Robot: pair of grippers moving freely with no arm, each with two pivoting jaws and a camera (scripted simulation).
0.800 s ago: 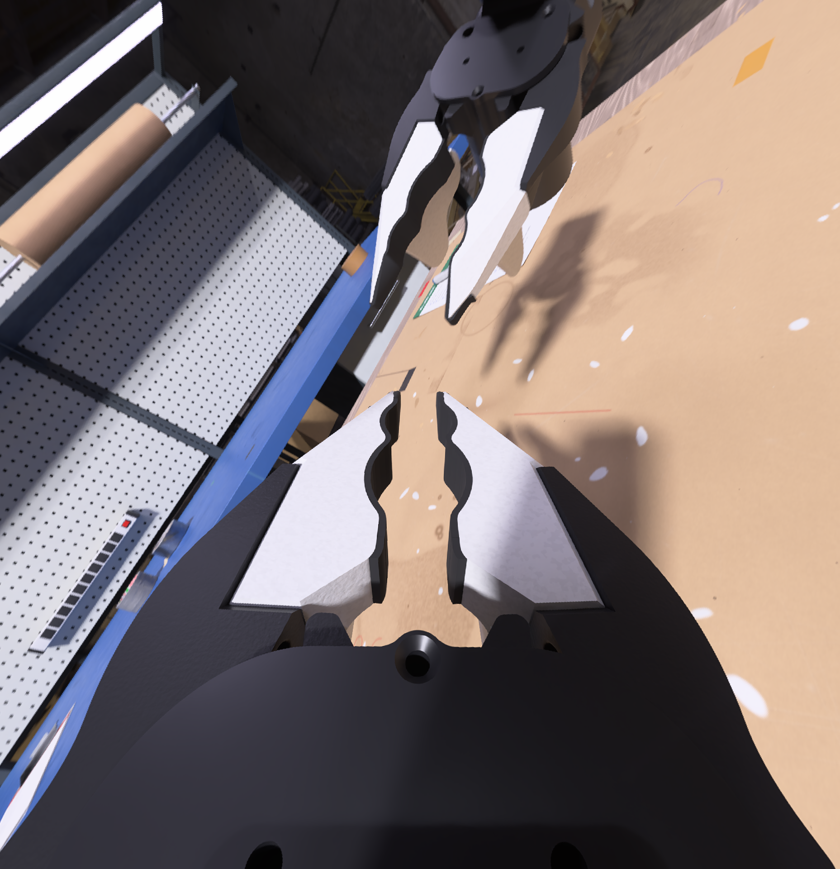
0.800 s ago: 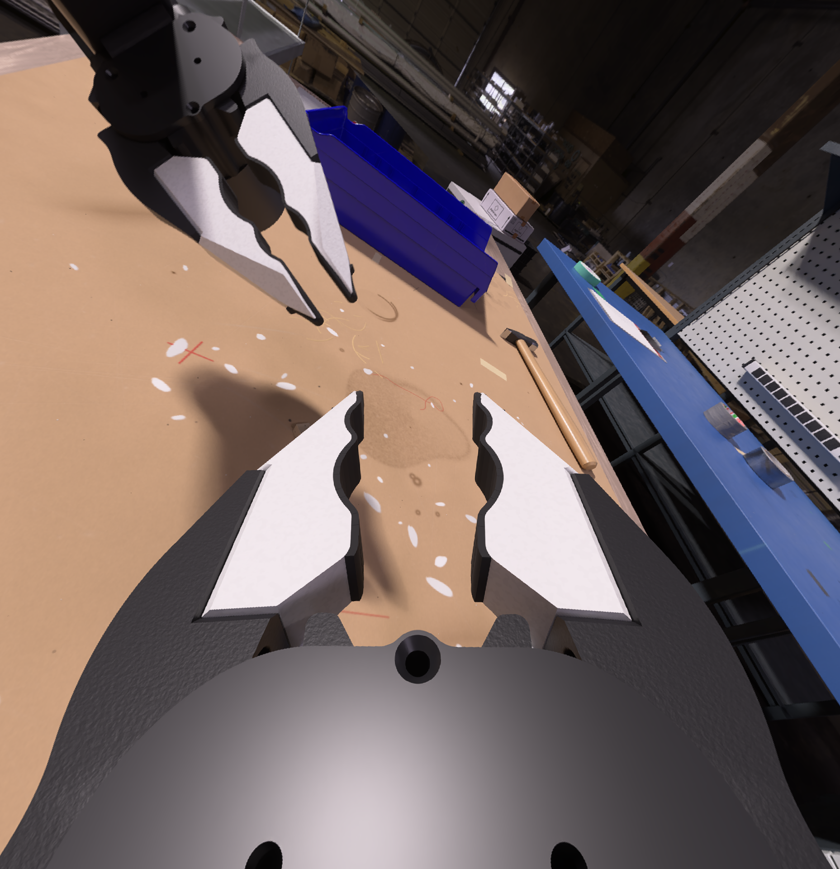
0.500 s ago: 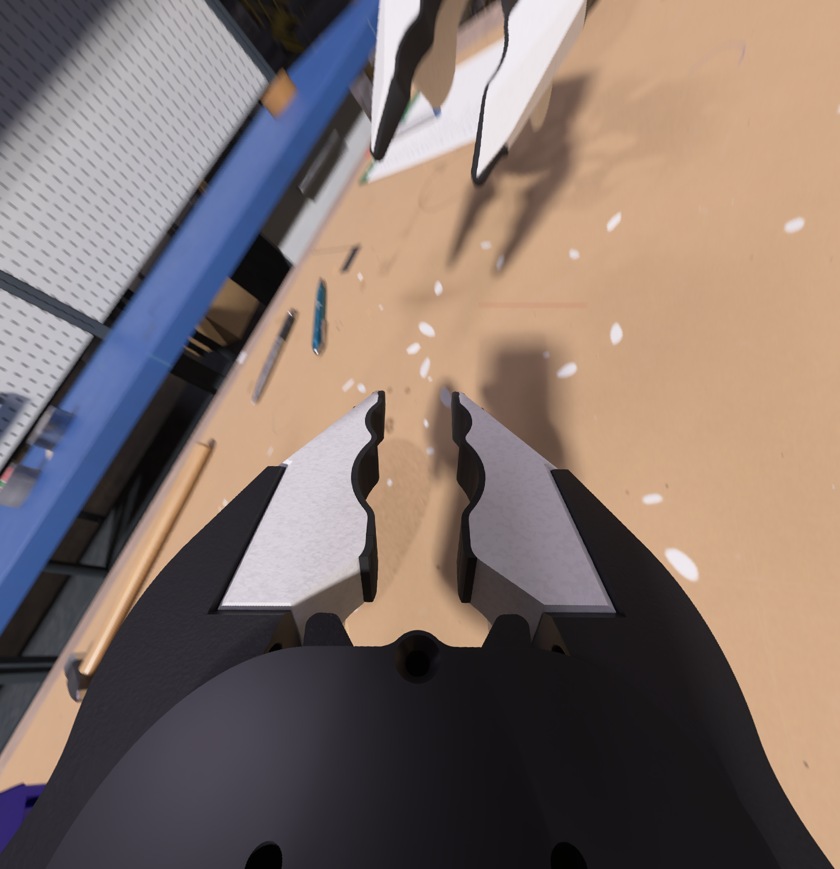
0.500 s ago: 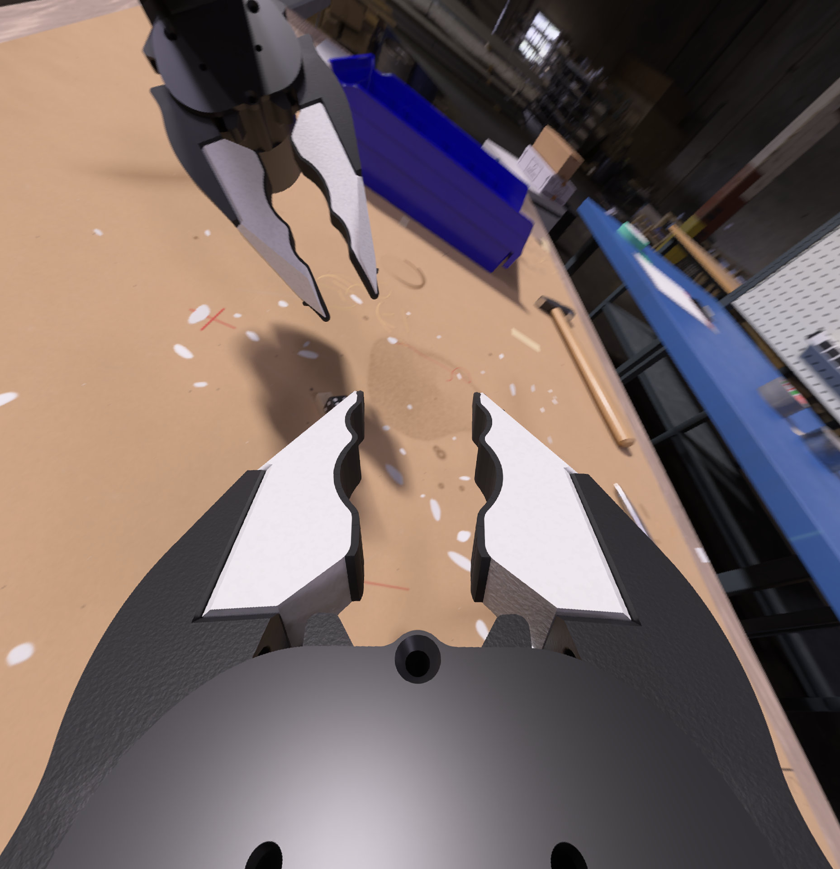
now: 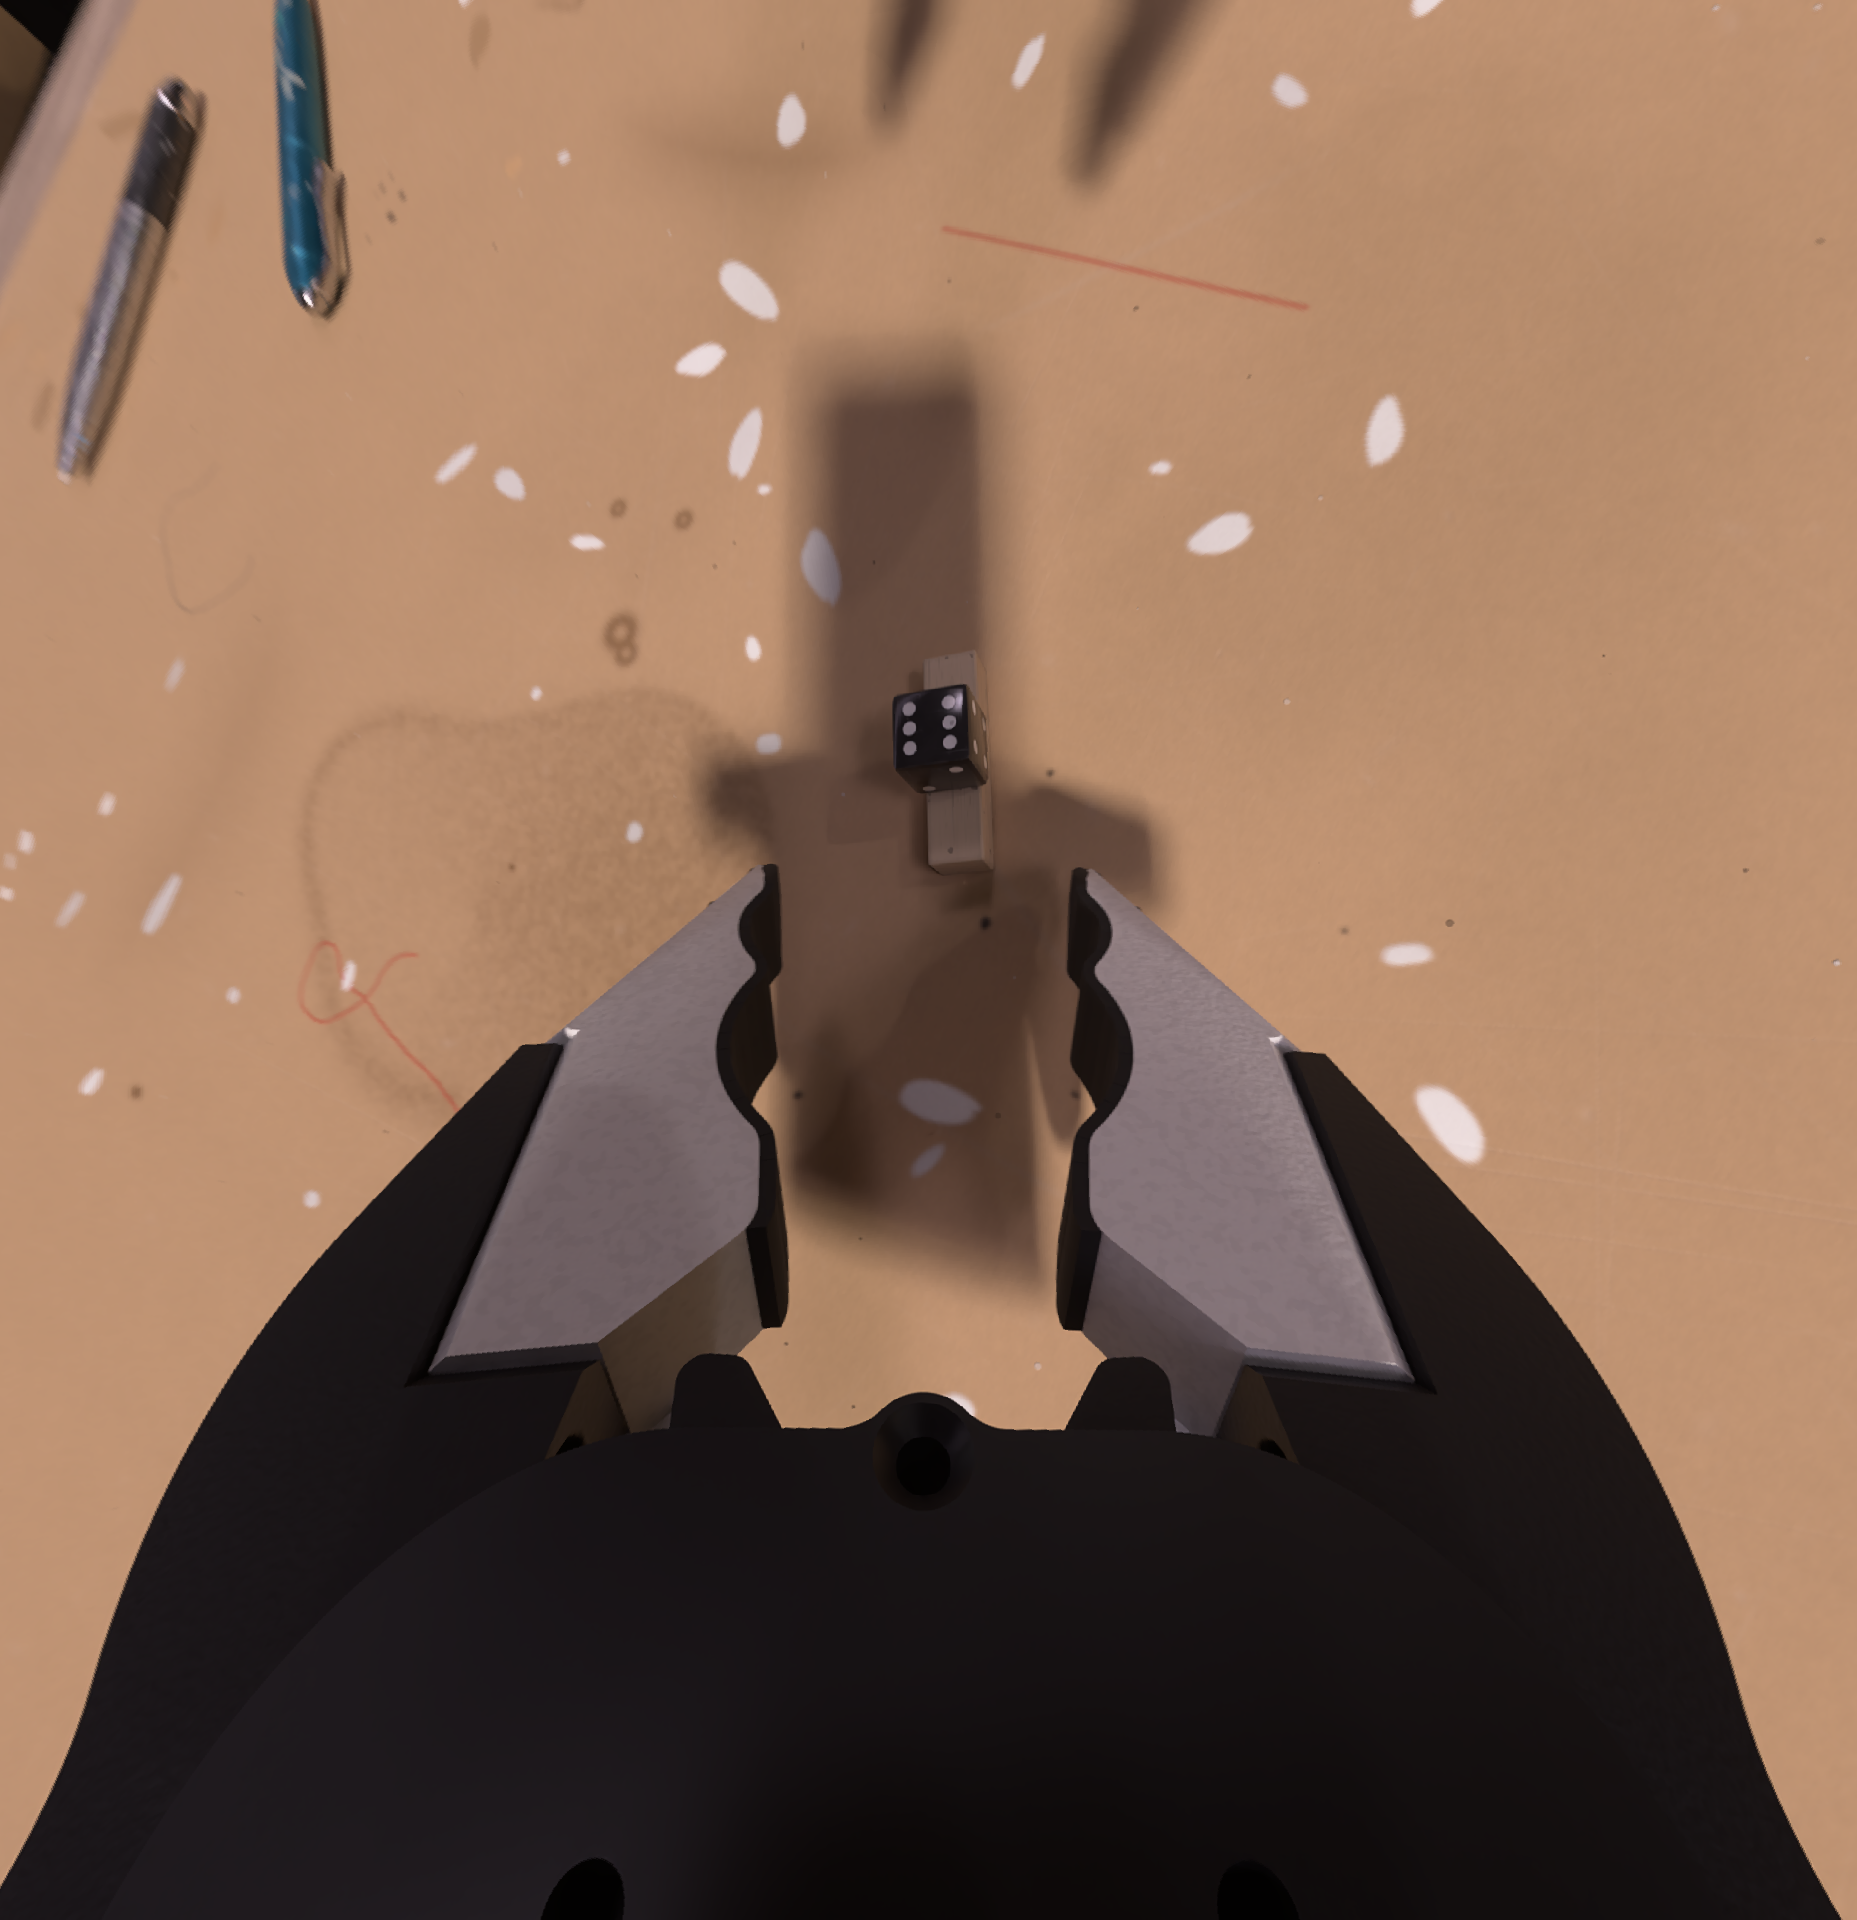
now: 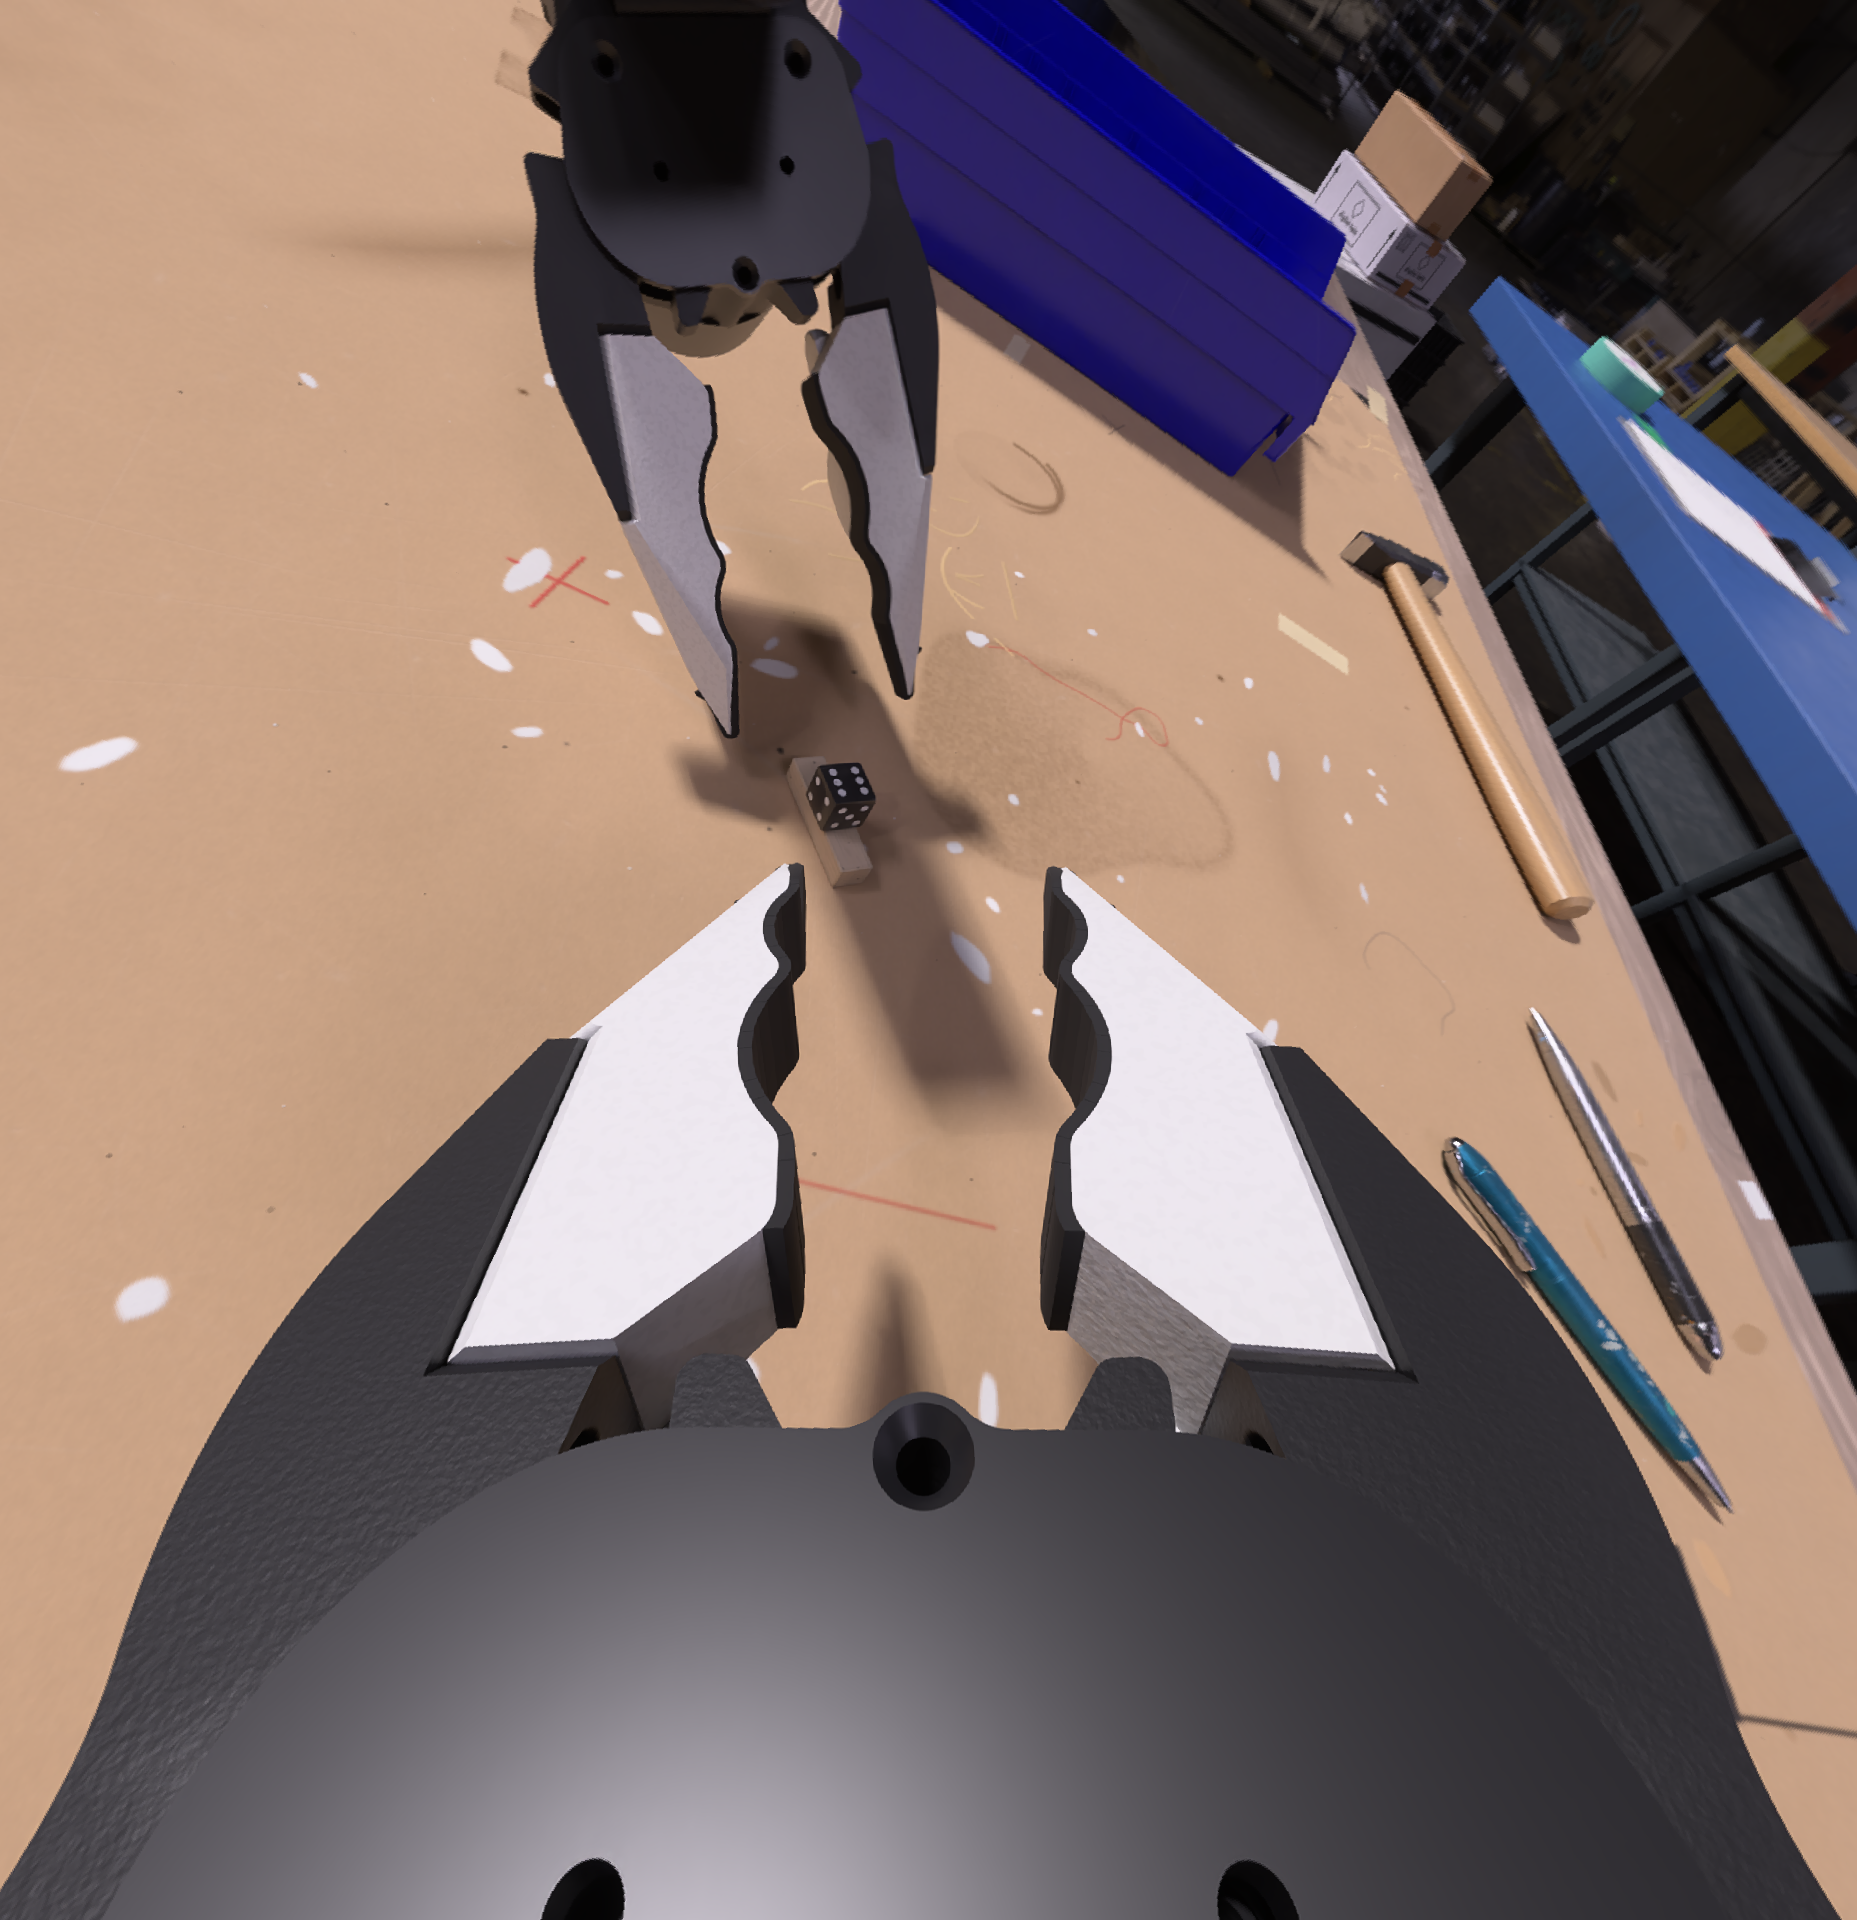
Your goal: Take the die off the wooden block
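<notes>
One black die [image 5: 940, 743], white-pipped, sits on one small wooden block [image 5: 960, 829] lying on the bench [image 5: 1526, 675]. Two grippers: left gripper [image 5: 922, 902], jaws spread wide, released, holding nothing, block just beyond its tips at 12 o'clock; right gripper [image 6: 922, 883], jaws likewise parted and empty, die at 11 o'clock off its tips. Both hover apart from the die, nothing between. Two pens, one teal [image 6: 1568, 1299], one silver [image 6: 1620, 1184], at 3 o'clock; one hammer [image 6: 1464, 717] and one blue bin [image 6: 1111, 229] at 1 o'clock.
</notes>
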